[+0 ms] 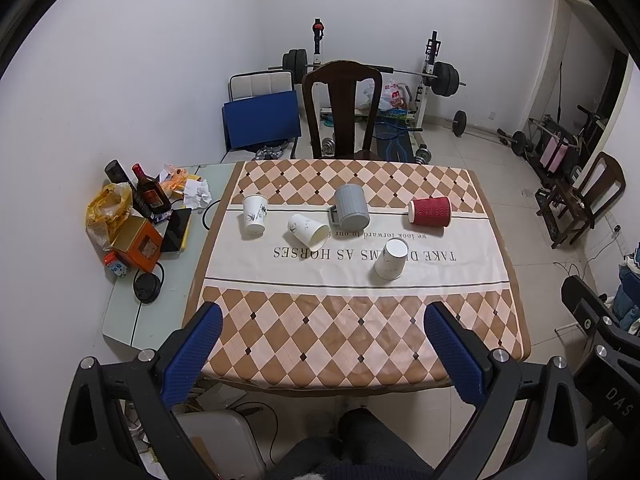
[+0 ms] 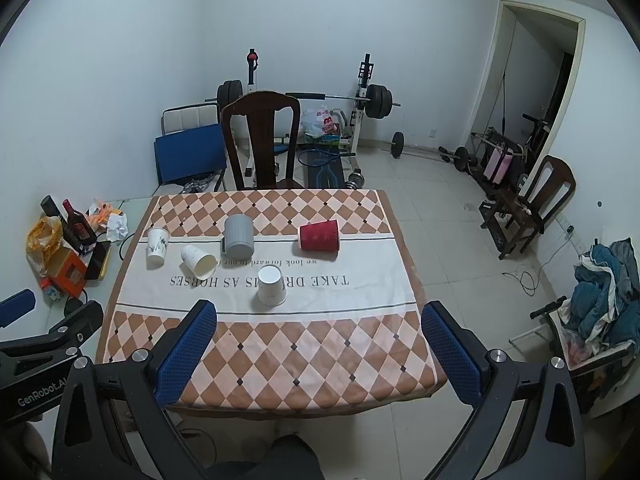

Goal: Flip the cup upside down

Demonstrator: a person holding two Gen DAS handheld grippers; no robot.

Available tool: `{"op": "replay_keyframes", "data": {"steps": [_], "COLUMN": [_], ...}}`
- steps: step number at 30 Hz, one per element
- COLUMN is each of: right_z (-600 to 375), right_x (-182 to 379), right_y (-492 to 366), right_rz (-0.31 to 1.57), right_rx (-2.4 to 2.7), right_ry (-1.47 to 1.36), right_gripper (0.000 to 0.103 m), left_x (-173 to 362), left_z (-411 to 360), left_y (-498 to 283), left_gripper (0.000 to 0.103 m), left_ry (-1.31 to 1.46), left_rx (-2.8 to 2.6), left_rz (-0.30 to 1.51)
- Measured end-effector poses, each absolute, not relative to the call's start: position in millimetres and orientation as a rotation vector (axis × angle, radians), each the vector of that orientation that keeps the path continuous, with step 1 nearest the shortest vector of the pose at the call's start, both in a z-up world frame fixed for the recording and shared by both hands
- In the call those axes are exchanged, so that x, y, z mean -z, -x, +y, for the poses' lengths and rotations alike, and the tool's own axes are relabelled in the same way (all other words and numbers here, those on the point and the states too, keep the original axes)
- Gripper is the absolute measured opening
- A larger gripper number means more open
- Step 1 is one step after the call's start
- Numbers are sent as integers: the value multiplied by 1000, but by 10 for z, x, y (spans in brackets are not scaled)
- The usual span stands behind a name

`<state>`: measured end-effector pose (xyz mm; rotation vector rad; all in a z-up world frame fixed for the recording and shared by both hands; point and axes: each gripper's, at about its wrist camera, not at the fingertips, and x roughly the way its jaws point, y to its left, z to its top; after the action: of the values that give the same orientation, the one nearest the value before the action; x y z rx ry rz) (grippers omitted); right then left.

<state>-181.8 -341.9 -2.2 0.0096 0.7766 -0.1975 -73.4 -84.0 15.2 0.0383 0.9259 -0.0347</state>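
Both grippers, left (image 1: 322, 354) and right (image 2: 318, 350), hang spread wide and empty over the near table edge (image 1: 360, 376). Five cups sit mid-table: red ribbed cup (image 2: 319, 235) and one white paper cup (image 2: 199, 261) lie on their sides, apparently empty; the rest look already inverted. Expect these light and crushable, so pinch gently across the mid-wall.
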Motion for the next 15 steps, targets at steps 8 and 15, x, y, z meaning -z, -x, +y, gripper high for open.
{"op": "replay_keyframes", "data": {"steps": [8, 15], "right_z": [-3415, -3413], "right_x": [10, 7], "right_y": [1811, 1814], "right_rz": [777, 777], "right_rx": [196, 196], "right_ry": [-9, -9], "right_gripper": [103, 103], "left_x": [-159, -157], "left_z": [-842, -841], "left_y": [747, 728], "left_gripper": [103, 103], "left_ry": [-39, -37], "left_rx": [34, 33], "left_rz": [926, 928]}}
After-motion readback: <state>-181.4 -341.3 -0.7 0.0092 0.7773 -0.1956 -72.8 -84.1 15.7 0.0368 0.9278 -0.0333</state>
